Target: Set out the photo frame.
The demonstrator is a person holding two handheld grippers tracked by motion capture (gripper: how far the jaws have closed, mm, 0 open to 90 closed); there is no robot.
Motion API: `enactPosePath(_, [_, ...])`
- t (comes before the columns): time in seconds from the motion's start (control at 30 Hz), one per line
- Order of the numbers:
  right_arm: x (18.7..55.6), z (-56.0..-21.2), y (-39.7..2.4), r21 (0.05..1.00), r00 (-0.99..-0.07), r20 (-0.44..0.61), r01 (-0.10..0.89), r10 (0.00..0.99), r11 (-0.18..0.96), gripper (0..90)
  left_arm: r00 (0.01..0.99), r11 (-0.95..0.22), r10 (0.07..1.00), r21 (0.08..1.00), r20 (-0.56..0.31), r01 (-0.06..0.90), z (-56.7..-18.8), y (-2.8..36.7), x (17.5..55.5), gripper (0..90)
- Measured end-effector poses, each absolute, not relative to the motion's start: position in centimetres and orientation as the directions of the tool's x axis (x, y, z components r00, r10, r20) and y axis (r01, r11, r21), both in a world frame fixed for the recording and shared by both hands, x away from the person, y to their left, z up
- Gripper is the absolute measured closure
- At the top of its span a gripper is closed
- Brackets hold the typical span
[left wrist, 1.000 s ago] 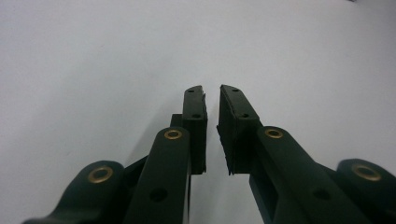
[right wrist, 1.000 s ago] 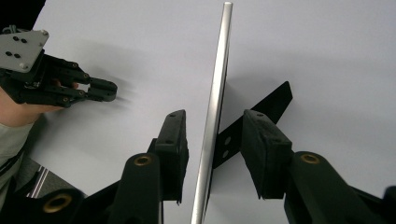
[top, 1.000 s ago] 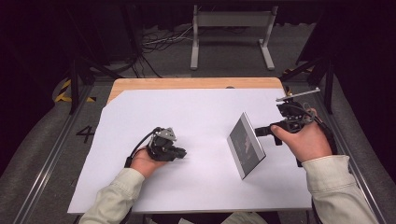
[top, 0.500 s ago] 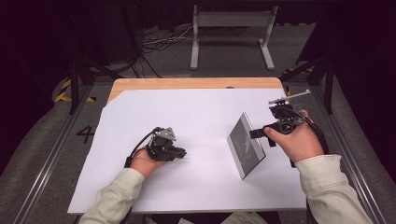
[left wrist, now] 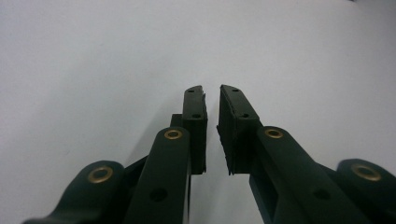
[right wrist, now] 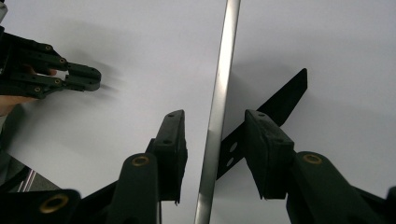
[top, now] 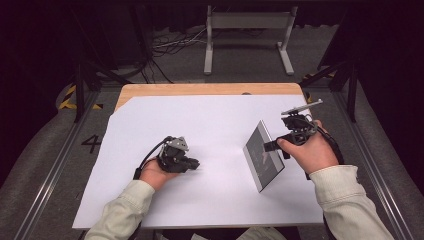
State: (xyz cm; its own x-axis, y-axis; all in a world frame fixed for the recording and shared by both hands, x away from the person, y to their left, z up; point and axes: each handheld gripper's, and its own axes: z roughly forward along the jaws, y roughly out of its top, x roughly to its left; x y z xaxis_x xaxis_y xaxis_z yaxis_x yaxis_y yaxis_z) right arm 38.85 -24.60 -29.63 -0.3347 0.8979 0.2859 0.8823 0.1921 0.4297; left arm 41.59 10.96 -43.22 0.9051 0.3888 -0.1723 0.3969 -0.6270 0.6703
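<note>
1. A white sheet (top: 210,150) covers most of the table (top: 200,90), whose bare wooden strip shows along the far edge.
2. Beyond the table, on the grey floor, stands a pale metal stand (top: 247,35) with a tangle of cables (top: 160,50) to its left; both are well apart from the work.
3. A thin metal plate (top: 262,155) stands tilted on its edge on the right half of the sheet, its grey face turned toward the left gripper.
4. A black strut (right wrist: 275,109) leans from the back of the plate down to the sheet, on the side of the right gripper's right-hand jaw in the right gripper view.
5. The right gripper (top: 272,146), held in the person's right hand, reaches the plate's right edge from the right.
6. In the right gripper view the plate (right wrist: 219,112) runs edge-on between the two jaws; the jaws are spread, with a gap on each side, so neither pad presses on it.
7. The left gripper (top: 192,163) lies low on the sheet to the left of the plate, well apart from it, with bare sheet between them.
8. In the left gripper view its jaws (left wrist: 212,126) stand close together with a narrow slit between the pads and nothing in it.
</note>
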Motion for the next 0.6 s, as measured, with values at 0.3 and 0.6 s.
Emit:
enactPosePath(0.3, [39.1, -30.5, -24.3, 0.408, -0.330, 0.283, 0.891, 0.901, 0.199, 59.1, 0.904, -0.627, 0.390, 0.669, -0.174, 0.399, -43.2, 11.0, 41.6, 81.1])
enactPosePath(0.6, [39.4, -31.3, -23.7, 0.387, -0.331, 0.270, 0.897, 0.904, 0.213, 58.0, 0.905, -0.627, 0.388, 0.669, -0.175, 0.398, -43.2, 11.0, 41.6, 81.0])
